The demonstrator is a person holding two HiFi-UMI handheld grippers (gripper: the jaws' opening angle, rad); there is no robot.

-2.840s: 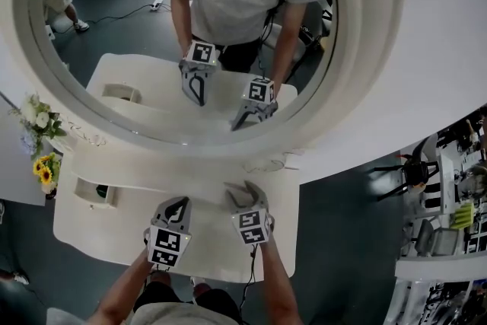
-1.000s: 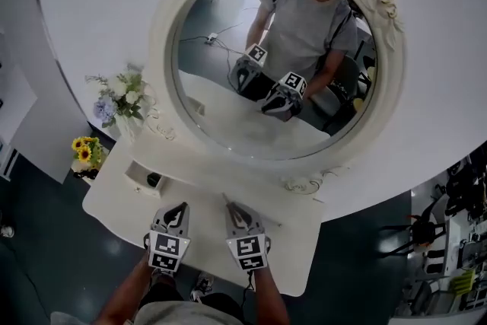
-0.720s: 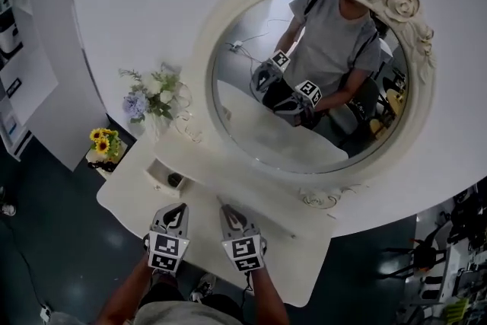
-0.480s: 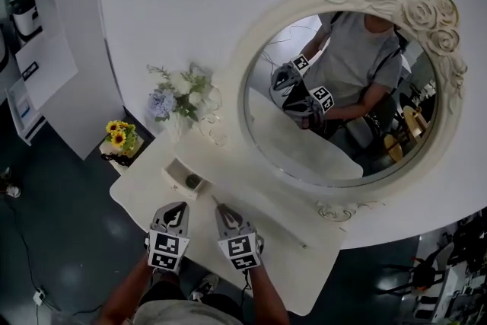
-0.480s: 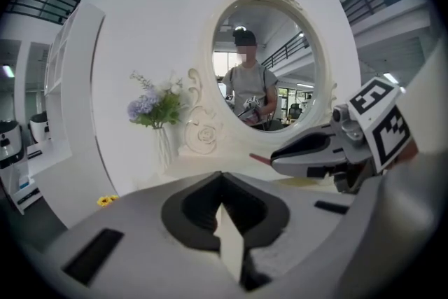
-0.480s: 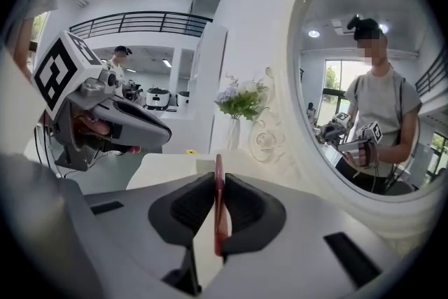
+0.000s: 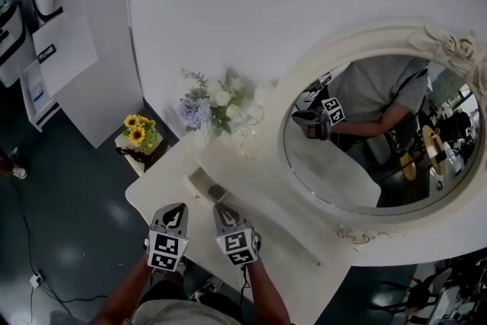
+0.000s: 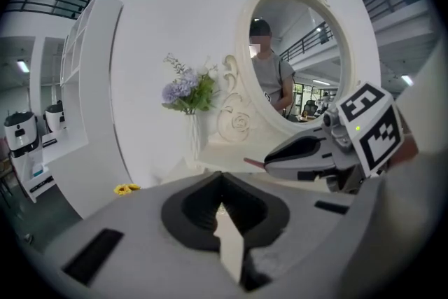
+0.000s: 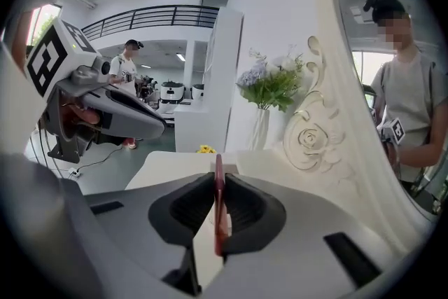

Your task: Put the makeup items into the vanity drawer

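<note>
Red stick (image 9: 218, 210) pinched in right gripper (image 7: 219, 209) | left gripper (image 7: 177, 208) closed, empty | drawer (image 7: 192, 183) open, stick not yet in

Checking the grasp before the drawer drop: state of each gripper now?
Left gripper: closed, empty.
Right gripper: closed on a thin red pencil.

Vanity (image 7: 175, 171) was cream-white. Bouquet (image 7: 209, 106) was lavender, white and green; small flowers (image 7: 137, 132) were yellow. Thin stick (image 9: 218, 199) was dark red.
</note>
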